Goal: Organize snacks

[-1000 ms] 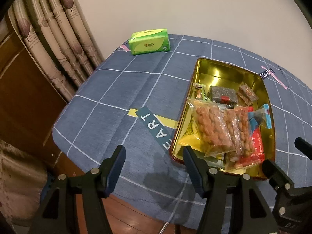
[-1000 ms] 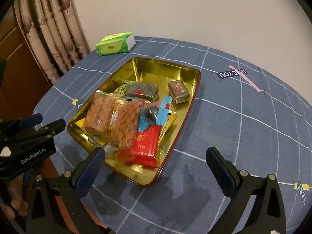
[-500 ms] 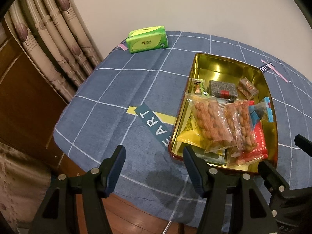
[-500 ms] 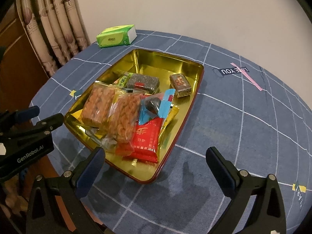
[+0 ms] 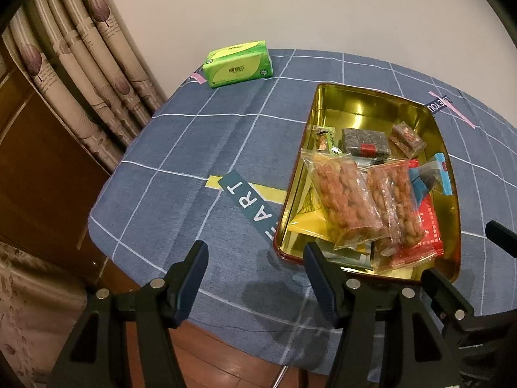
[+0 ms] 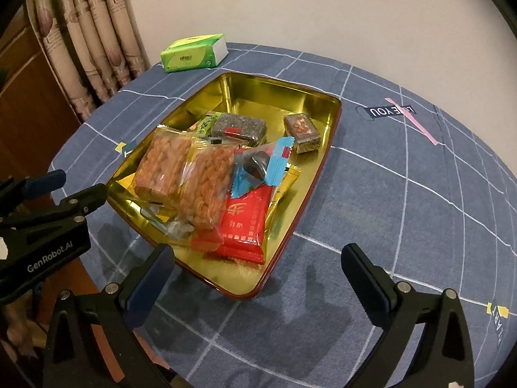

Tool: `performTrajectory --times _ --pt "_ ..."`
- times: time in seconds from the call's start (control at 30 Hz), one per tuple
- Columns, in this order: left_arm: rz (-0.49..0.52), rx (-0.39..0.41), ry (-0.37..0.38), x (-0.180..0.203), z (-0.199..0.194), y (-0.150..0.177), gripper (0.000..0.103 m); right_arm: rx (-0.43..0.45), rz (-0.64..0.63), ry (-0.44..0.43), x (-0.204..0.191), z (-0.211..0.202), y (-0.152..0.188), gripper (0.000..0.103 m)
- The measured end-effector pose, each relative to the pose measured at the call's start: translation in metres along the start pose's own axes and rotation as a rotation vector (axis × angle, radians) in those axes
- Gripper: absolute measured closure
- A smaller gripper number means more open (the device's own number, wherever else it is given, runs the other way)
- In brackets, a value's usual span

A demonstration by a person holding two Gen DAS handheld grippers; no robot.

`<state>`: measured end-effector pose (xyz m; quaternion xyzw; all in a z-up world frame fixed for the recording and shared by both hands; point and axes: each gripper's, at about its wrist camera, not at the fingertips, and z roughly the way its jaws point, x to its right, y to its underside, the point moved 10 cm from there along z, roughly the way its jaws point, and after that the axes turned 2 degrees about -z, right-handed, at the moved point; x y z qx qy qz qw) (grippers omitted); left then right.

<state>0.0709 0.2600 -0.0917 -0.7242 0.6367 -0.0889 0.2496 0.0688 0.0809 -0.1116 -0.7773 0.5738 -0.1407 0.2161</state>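
A gold tin tray [image 5: 371,106] [image 6: 258,93] sits on the blue checked tablecloth and holds several snack packets. Two clear bags of orange fried snacks [image 5: 342,194] [image 6: 161,168] lie on top, beside a red packet [image 6: 245,223], a blue wrapper [image 6: 278,165], a dark bar [image 6: 239,129] and a small brown block [image 6: 302,129]. My left gripper [image 5: 255,268] is open and empty, above the table's near edge left of the tray. My right gripper [image 6: 258,271] is open and empty, above the tray's near corner. The left gripper also shows in the right wrist view [image 6: 64,187].
A green tissue pack [image 5: 239,63] [image 6: 194,52] lies at the far left of the table. Curtains [image 5: 80,64] and a wooden cabinet [image 5: 35,168] stand to the left. A plain wall is behind. The table edge [image 5: 194,294] is just below my left gripper.
Both grippers have drawn back and risen a little, so the tray and table look smaller and farther. Both stay open and the snacks have not moved.
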Motion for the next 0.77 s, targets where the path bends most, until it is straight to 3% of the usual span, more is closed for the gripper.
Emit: performTrajectory --times 0.77 --pt "-0.019 0.009 0.019 0.0002 0.0001 0.0000 0.040 0.002 -0.002 -0.005 -0.0027 -0.0022 -0.0006 0.001"
